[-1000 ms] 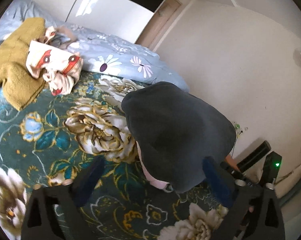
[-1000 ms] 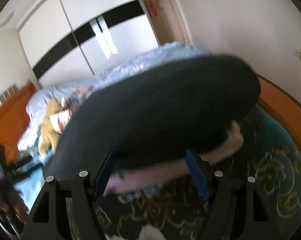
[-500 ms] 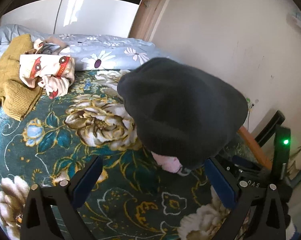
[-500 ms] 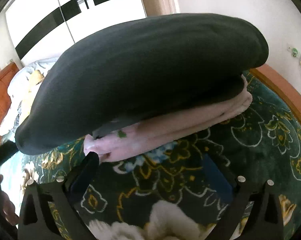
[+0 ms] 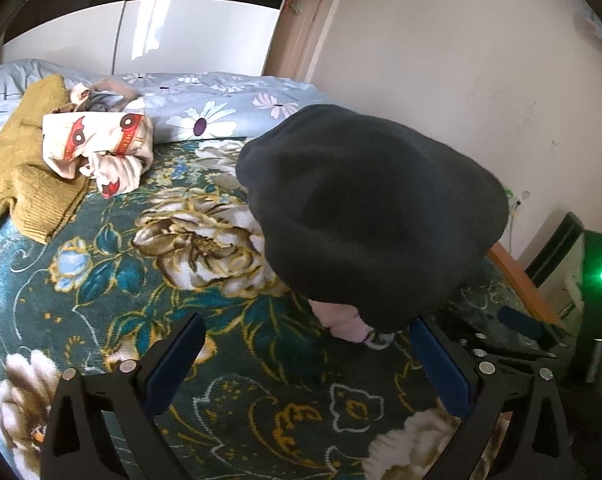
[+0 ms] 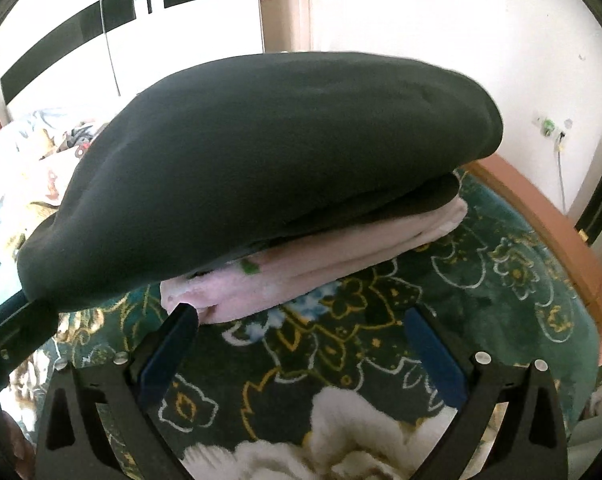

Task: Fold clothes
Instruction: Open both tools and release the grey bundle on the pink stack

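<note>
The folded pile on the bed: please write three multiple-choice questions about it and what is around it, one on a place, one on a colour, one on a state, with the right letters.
1. Where does the dark garment lie?
A. on the pink garment
B. under it
C. on the floor

2. What colour is the knit sweater far back on the floral blanket?
A. red
B. mustard yellow
C. white

3. How do the left gripper and the right gripper stand?
A. both shut on cloth
B. one open, one shut
C. both open, holding nothing

Answers: 1 A, the pink edges show beneath the dark cloth. 2 B, its ribbed knit is mustard. 3 C, only blanket shows between the spread fingers of each.
</note>
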Motion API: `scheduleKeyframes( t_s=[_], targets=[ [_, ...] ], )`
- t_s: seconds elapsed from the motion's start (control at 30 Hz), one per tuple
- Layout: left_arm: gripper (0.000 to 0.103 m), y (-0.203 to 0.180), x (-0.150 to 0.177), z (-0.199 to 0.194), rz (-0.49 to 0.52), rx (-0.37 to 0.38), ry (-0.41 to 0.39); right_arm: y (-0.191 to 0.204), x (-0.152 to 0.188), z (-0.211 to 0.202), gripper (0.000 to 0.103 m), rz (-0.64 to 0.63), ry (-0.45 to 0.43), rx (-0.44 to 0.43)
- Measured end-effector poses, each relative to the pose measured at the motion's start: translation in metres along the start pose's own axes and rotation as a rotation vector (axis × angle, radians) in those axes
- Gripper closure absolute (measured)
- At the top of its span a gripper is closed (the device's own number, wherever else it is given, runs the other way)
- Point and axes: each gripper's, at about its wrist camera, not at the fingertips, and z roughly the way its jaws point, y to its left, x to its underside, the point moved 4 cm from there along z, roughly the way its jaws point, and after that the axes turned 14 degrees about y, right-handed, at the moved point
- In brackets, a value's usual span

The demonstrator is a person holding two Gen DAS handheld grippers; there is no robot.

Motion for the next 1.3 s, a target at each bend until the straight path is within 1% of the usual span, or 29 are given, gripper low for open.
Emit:
scheduleKeyframes(
  t_s=[0.13,0.23,0.3,0.43,0.53,0.8,1.3],
  targets=[
    [0.0,0.001,0.003,0.003,-0.008,-0.002,-0.002,0.004,-0.001,-0.008,0.0,0.028,0.004,0.045],
    [0.0,-0.002,0.006,0.005,0.016,-0.053,-0.011,-0.004,0.007,-0.014,0.0,0.049,-0.003,0.065],
    [0.0,-0.004,0.008,0.009,0.027,-0.085,-0.004,-0.007,0.007,-0.016,0.0,0.051,-0.005,0.075],
    [0.0,0.0,0.011,0.016,0.009,-0.113,0.02,-0.006,0.006,-0.02,0.0,0.044,-0.008,0.084],
    [0.0,0.004,0.011,0.017,-0.008,-0.116,0.022,-0.002,0.006,-0.02,0.0,0.033,-0.004,0.08],
    [0.0,0.007,0.011,0.01,-0.006,-0.139,-0.02,0.006,0.012,-0.02,0.0,0.012,0.005,0.075],
    [0.0,0.009,0.012,0.013,-0.007,-0.137,-0.02,0.006,0.016,-0.011,0.0,0.026,0.036,0.072]
  ],
)
